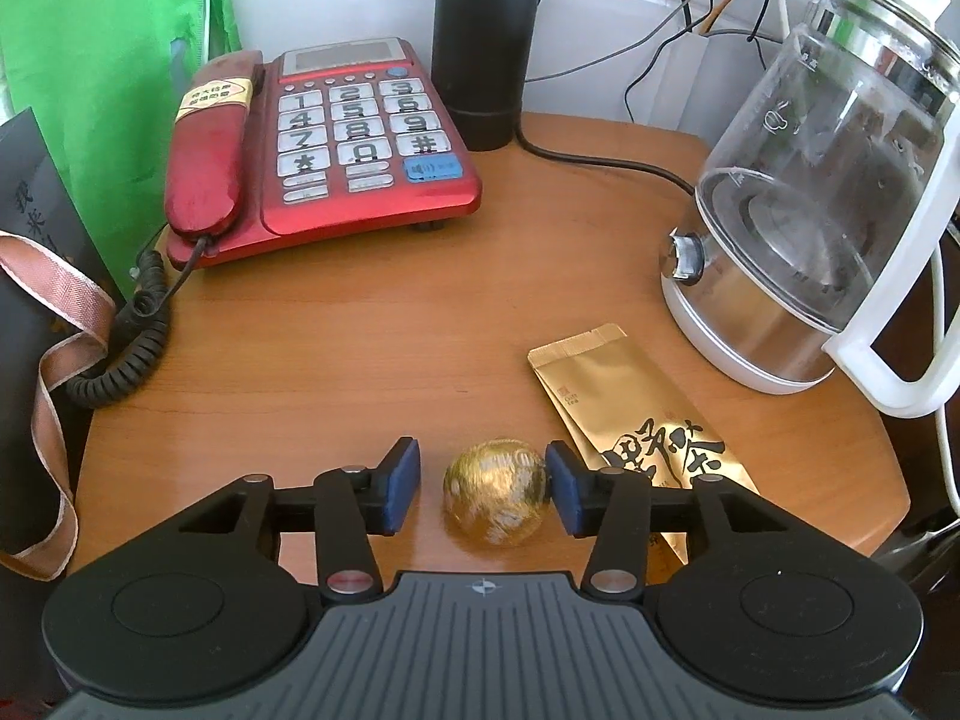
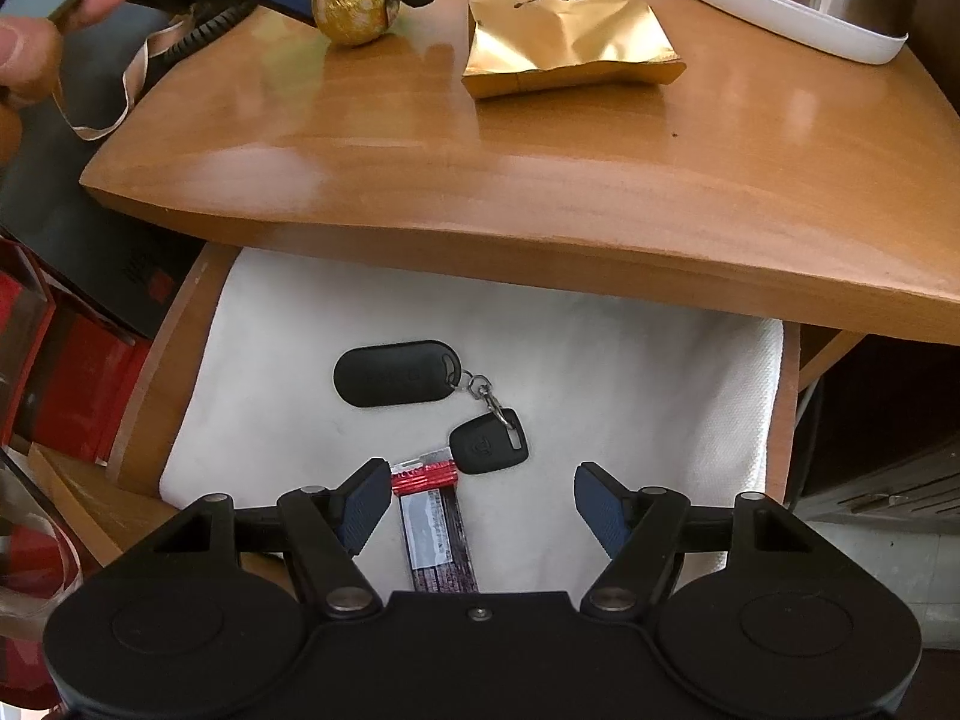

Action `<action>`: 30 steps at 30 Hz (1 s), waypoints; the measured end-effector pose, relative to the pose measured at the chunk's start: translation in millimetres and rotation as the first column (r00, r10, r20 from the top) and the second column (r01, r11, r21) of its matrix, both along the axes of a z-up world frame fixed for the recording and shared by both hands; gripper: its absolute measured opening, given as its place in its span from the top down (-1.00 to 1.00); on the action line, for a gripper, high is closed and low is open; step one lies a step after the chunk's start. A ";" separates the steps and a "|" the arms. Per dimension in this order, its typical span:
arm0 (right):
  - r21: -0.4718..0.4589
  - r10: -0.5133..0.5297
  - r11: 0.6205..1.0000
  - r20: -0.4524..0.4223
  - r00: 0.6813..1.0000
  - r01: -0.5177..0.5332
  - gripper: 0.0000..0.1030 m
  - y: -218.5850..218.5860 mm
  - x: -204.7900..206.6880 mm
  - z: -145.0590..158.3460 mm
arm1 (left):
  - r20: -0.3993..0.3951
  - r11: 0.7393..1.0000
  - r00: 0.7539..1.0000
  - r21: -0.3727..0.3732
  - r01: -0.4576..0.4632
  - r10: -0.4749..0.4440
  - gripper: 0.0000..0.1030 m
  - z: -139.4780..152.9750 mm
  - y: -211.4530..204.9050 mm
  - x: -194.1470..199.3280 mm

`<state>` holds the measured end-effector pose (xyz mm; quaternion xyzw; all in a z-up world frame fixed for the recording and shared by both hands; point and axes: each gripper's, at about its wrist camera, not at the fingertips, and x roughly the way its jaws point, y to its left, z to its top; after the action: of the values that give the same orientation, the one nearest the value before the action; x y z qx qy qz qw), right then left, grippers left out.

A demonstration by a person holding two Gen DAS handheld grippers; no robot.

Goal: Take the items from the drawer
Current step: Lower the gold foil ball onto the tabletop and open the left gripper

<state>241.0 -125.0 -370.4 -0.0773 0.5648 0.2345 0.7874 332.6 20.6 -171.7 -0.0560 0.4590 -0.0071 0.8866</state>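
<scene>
A gold foil ball (image 1: 495, 492) rests on the wooden tabletop (image 1: 360, 324) between the fingers of my left gripper (image 1: 483, 483). That gripper is open: the right pad touches the ball, the left pad stands apart. A gold tea packet (image 1: 636, 414) lies just right of it. My right gripper (image 2: 480, 507) is open above the open drawer (image 2: 174, 348), lined with white cloth (image 2: 600, 360). In the drawer lie a black key fob (image 2: 396, 373) chained to a black car key (image 2: 487, 443) and a red-and-dark sachet (image 2: 435, 525) between the right fingers. The ball (image 2: 351, 3) and packet (image 2: 567, 24) show in the right wrist view too.
A red telephone (image 1: 324, 144) with coiled cord, a black flask (image 1: 483, 42) and a glass kettle (image 1: 822, 204) on a white base stand at the back of the table. A green bag (image 1: 102, 90) and a dark bag with a ribbon (image 1: 42, 300) are at the left.
</scene>
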 end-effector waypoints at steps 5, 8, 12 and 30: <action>0.000 0.002 1.000 -0.003 1.000 -0.002 -0.28 1.4 -1.0 -1.8 | 0.011 1.000 1.000 -0.005 -0.003 0.003 -0.03 1.9 2.3 -0.2; -0.001 0.002 1.000 -0.003 1.000 -0.002 -0.28 1.4 -0.6 -2.5 | 0.018 1.000 1.000 -0.010 -0.002 0.002 -0.03 3.7 3.0 0.6; -0.010 0.012 1.000 -0.006 1.000 -0.012 -0.28 2.2 0.2 -4.0 | 0.030 1.000 1.000 -0.016 -0.002 0.003 -0.04 7.5 4.8 0.3; -0.061 0.082 0.995 -0.022 0.996 -0.083 -0.23 8.5 1.6 -12.0 | 0.118 0.998 0.993 -0.066 -0.006 0.013 -0.05 41.6 21.9 -55.1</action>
<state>242.6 -116.5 -382.4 -0.1223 0.5758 0.2500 0.7688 277.5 42.5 -130.1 -0.0865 0.4049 -0.0211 0.9100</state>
